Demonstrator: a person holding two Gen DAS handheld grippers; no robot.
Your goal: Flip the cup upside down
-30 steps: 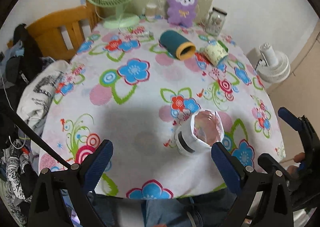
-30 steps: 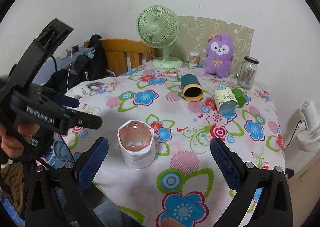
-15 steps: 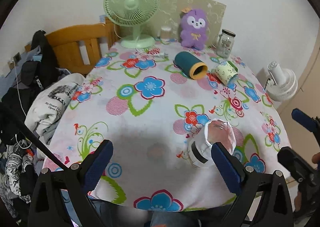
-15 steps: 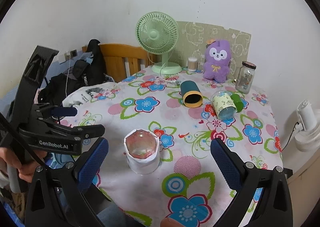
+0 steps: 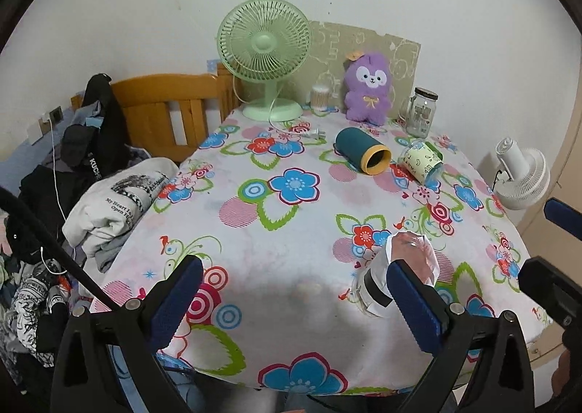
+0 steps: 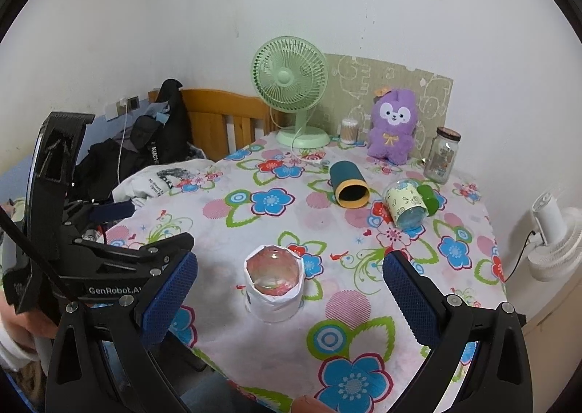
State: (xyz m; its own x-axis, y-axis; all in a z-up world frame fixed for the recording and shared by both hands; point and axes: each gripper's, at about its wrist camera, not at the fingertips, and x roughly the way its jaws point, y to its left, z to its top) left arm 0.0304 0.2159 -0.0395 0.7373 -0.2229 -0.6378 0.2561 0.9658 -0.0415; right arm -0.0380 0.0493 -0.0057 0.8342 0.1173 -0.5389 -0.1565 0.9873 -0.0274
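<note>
A clear cup wrapped in white paper (image 6: 273, 285) stands on end near the front of the flowered table (image 6: 232, 231); its top face looks glassy and pink. My right gripper (image 6: 291, 304) is open, with the cup between and just beyond its blue fingers, untouched. In the left wrist view the cup (image 5: 409, 256) is partly hidden behind the right finger of my open left gripper (image 5: 296, 304), which holds nothing. A teal cup with a yellow rim (image 6: 349, 185) and a pale patterned cup (image 6: 403, 205) lie on their sides further back.
A green desk fan (image 5: 263, 49), a purple plush toy (image 5: 369, 89), a glass jar (image 5: 422, 114) and a small swab pot (image 5: 319, 98) line the table's back edge. A white fan (image 5: 520, 173) stands off the right side. Clothes (image 5: 120, 198) and a wooden headboard (image 5: 163, 111) lie left.
Both grippers have drawn back and tilted up from the table, so more wall shows. The paper-wrapped cup has stayed where it stood.
</note>
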